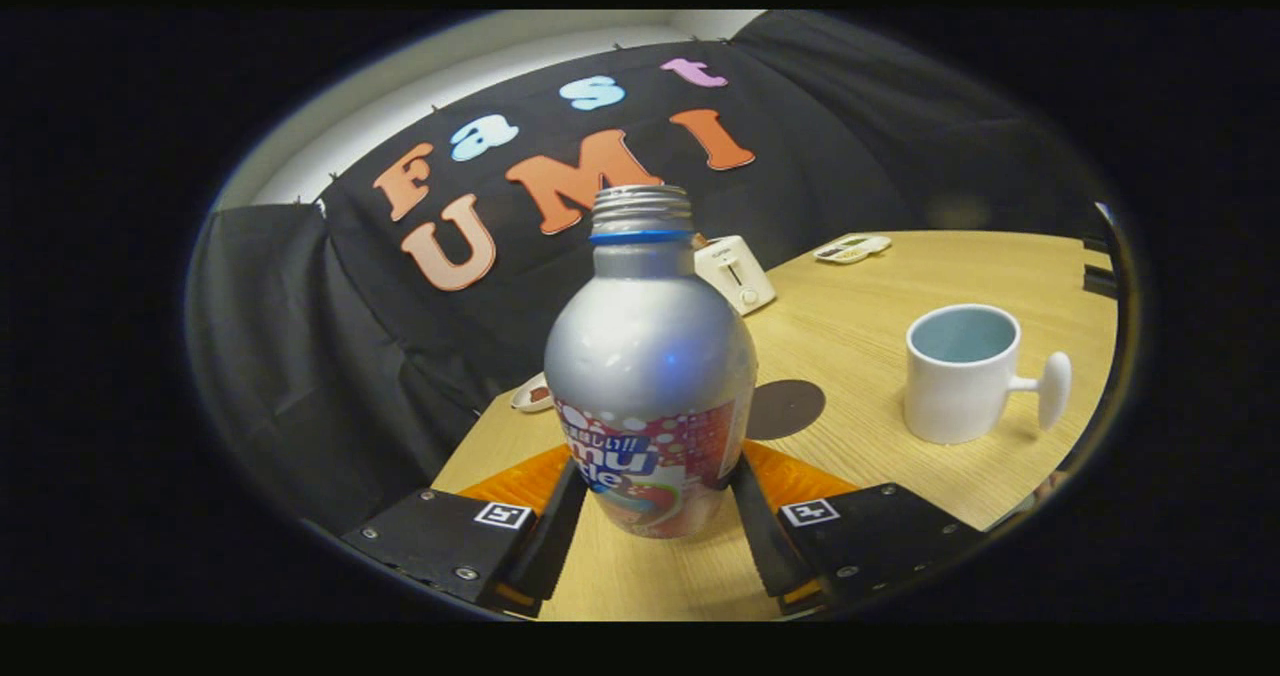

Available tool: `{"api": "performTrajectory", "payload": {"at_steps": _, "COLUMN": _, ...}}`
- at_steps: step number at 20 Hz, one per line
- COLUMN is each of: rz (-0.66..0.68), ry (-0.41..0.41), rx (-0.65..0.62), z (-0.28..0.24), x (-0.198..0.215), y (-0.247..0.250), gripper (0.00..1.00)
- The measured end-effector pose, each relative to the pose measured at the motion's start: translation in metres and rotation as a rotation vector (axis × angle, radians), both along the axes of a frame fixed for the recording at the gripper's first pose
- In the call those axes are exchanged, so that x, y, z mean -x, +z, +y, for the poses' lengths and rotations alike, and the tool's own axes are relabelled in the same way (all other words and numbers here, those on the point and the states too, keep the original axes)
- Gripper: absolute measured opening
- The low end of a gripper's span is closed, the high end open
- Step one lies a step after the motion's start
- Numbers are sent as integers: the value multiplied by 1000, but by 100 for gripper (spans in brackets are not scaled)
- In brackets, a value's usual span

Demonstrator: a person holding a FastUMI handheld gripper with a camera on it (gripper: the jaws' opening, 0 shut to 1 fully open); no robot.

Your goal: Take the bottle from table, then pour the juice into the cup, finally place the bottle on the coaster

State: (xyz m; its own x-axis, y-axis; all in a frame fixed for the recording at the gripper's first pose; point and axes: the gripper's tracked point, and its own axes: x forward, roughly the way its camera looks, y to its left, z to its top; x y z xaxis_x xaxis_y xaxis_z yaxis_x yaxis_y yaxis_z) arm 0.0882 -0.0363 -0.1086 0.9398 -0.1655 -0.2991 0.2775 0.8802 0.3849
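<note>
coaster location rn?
Gripper view: the coaster lies flat on the table, just beyond the bottle held in the tool, between it and the cup.

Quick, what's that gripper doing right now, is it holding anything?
Gripper: shut on the bottle, one finger pressed to each side of its lower body.

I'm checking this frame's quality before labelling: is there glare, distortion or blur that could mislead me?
Gripper view: fisheye bending curves the table edge; a soft highlight glares on the bottle shoulder; the cup is sharp with a faint shadow; the toaster behind looks slightly soft. The gripper fingers sit against the bottle's sides.
</note>
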Motion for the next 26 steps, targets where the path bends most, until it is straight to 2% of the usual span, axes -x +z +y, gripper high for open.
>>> {"api": "performTrajectory", "payload": {"at_steps": 7, "rz": -61, "ry": -65, "rx": -251, "z": -3, "x": -12, "y": 13, "gripper": 76}}
{"api": "performTrajectory", "payload": {"at_steps": 19, "rz": -133, "ry": -210, "rx": -582, "z": -38, "x": -26, "y": 18, "gripper": 75}}
{"api": "performTrajectory", "payload": {"at_steps": 26, "rz": -184, "ry": -247, "rx": -733, "z": -42, "x": -27, "y": 27, "gripper": 75}}
